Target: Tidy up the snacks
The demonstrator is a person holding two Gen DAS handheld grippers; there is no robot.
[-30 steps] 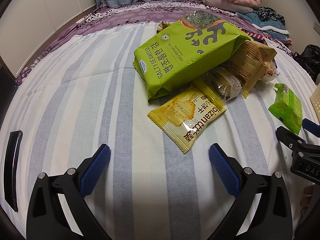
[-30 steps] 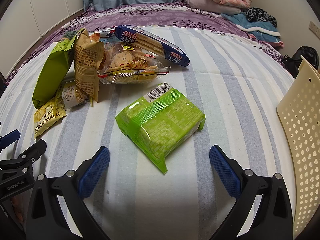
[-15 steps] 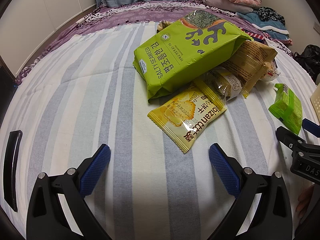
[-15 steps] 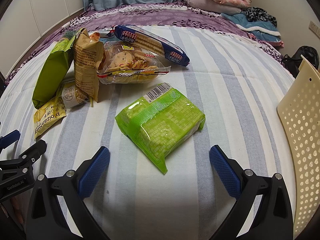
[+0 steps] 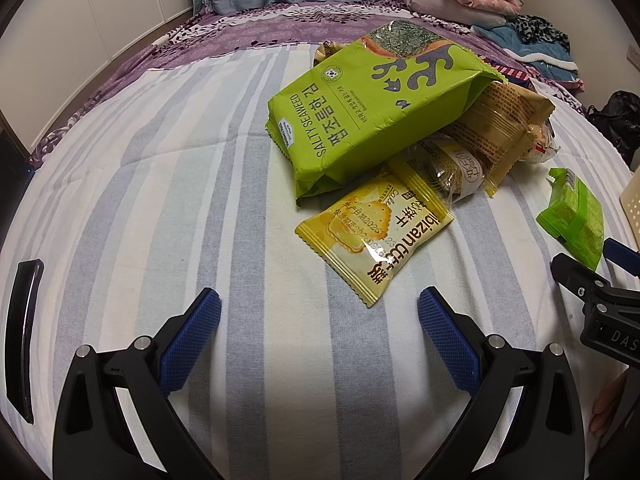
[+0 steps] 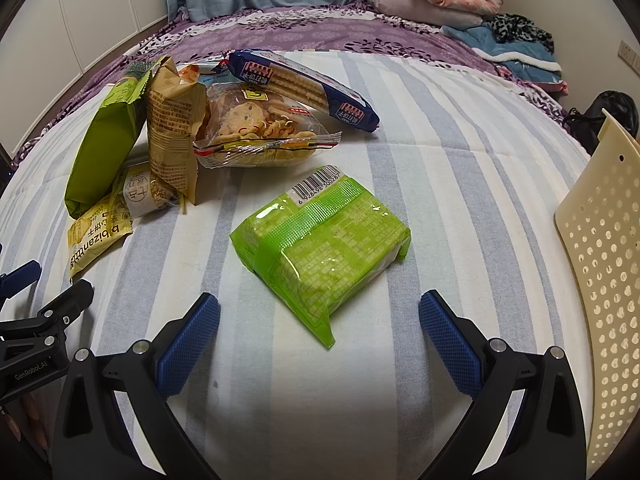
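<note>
Left wrist view: the left gripper (image 5: pixel 319 310) hovers released over the striped sheet (image 5: pixel 160 208), its blue pads wide apart with nothing between them. Just beyond its right pad lies a yellow cracker packet (image 5: pixel 374 232), flat on the sheet, its far end tucked under a big green seaweed bag (image 5: pixel 376 112) that leans over a tan wrapped snack (image 5: pixel 500 132) to its right. Right wrist view: the right gripper (image 6: pixel 319 311) is likewise released and empty, its pads spread either side of the near end of a small bright green packet (image 6: pixel 324 248), which lies alone on the sheet with its barcode at the far end, not touched by either pad. Farther left sits the snack pile, where a clear bag of biscuits (image 6: pixel 260 132) rests beneath a blue cracker sleeve (image 6: pixel 304 84). At the right edge a cream perforated basket (image 6: pixel 600 264) stands near the green packet.
</note>
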